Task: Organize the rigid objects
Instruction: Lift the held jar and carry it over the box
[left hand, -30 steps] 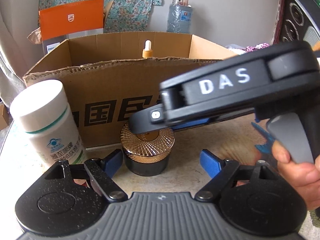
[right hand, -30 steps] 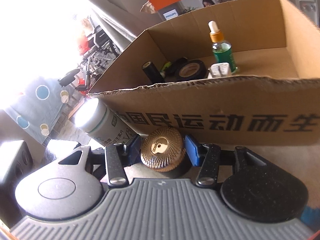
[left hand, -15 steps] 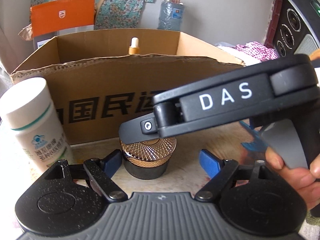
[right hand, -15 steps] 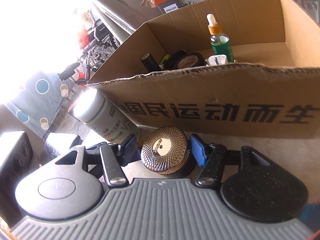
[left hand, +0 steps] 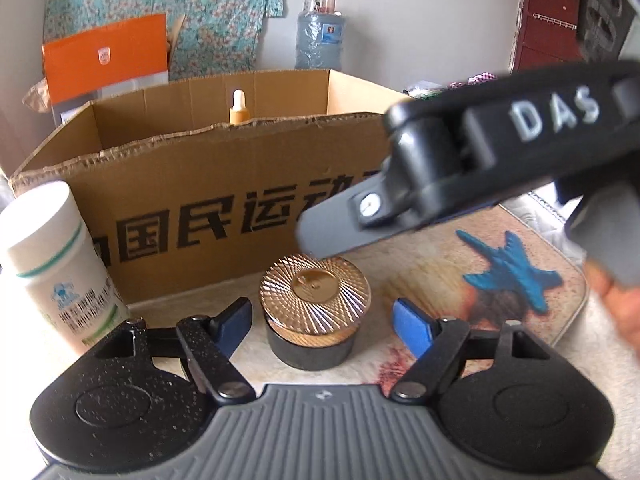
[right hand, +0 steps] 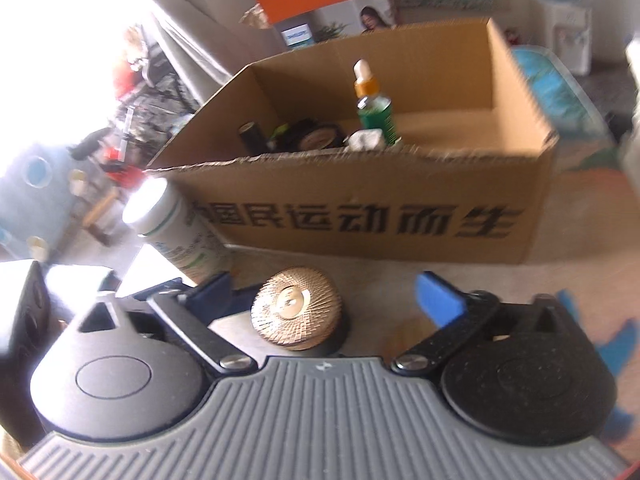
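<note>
Blur covers much of the right wrist view, so we cannot read the small things inside the cardboard box (right hand: pixel 372 216); only a dropper bottle (right hand: pixel 374 108) standing upright and a dark tape roll (right hand: pixel 316 140) are clear there. From the left wrist view the box wall hides all but the dropper's top. The body of the right gripper (right hand: pixel 324 294) crosses this view and covers the box's right end; a hand (left hand: pixel 618 304) is cut by the edge.

The gold-lidded jar (left hand: pixel 315 304) stands on the table (left hand: pixel 420 276) just before the box. Our left gripper (left hand: pixel 322 320) is closing, its pads on both sides of the jar and apart from it. The right gripper's jaws are opening wide, not touching the jar.

A white pill bottle (left hand: pixel 56 264) stands near the left finger. A blue toy plane (left hand: pixel 508 268) lies to the right, with free table between.
</note>
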